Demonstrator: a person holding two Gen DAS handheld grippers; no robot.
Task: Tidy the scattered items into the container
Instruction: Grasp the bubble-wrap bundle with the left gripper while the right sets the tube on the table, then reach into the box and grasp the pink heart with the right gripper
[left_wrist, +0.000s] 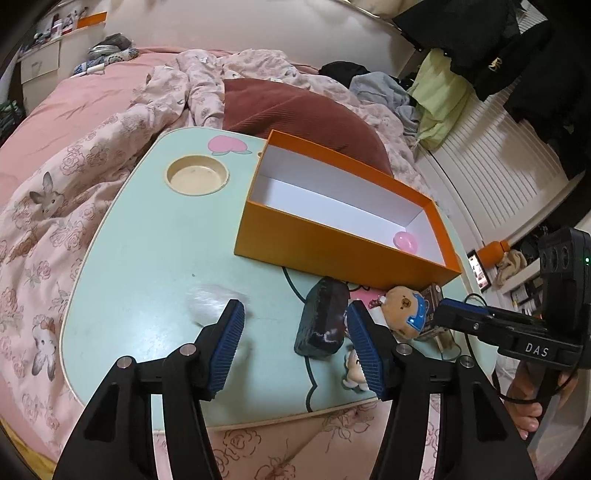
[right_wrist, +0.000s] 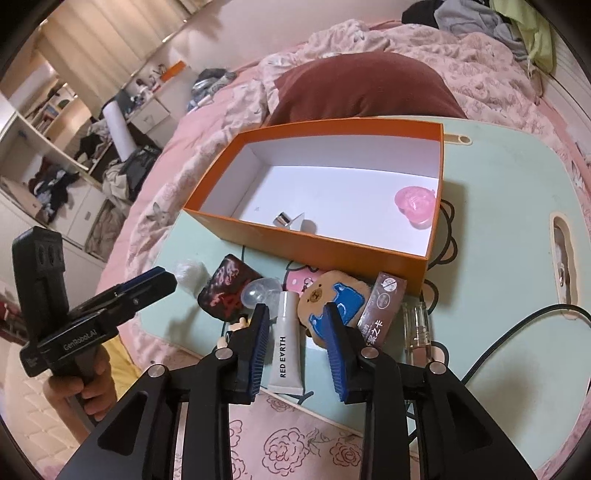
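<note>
Box (right_wrist: 295, 240), orange outside and white inside, sits lidless on the pale green table (left_wrist: 140, 258), at the centre of both views. Inside it already lie a pink round trinket (right_wrist: 415, 205) near one end wall and a small silver cap with a clear piece (right_wrist: 290, 220) near the front wall, so the tidying is under way but far from finished.

Most of the clutter lies on the table just in front of the box, in the lower middle of the right wrist view: a white tube (right_wrist: 286, 347), a bear plush with a blue patch (right_wrist: 332, 306), a dark pouch with red marks (right_wrist: 227, 291), a clear plastic capsule (right_wrist: 262, 291), a white fluffy ball (right_wrist: 190, 273), a brown packet (right_wrist: 382, 314) and a clear vial (right_wrist: 415, 328).

The right gripper (right_wrist: 295, 343) is released, its blue pads spread to either side of the tube, which lies lengthwise between them; I cannot tell whether the pads touch the table yet. The left gripper (left_wrist: 295, 343) is also spread wide and holds nothing, hanging above bare table between the fluffy ball and the dark pouch.

The step in hand looks like picking up the tube. The next move would be to close the right pads on its sides, lift it clear of the plush beside it, and carry it over the box's front wall before letting go.
</note>
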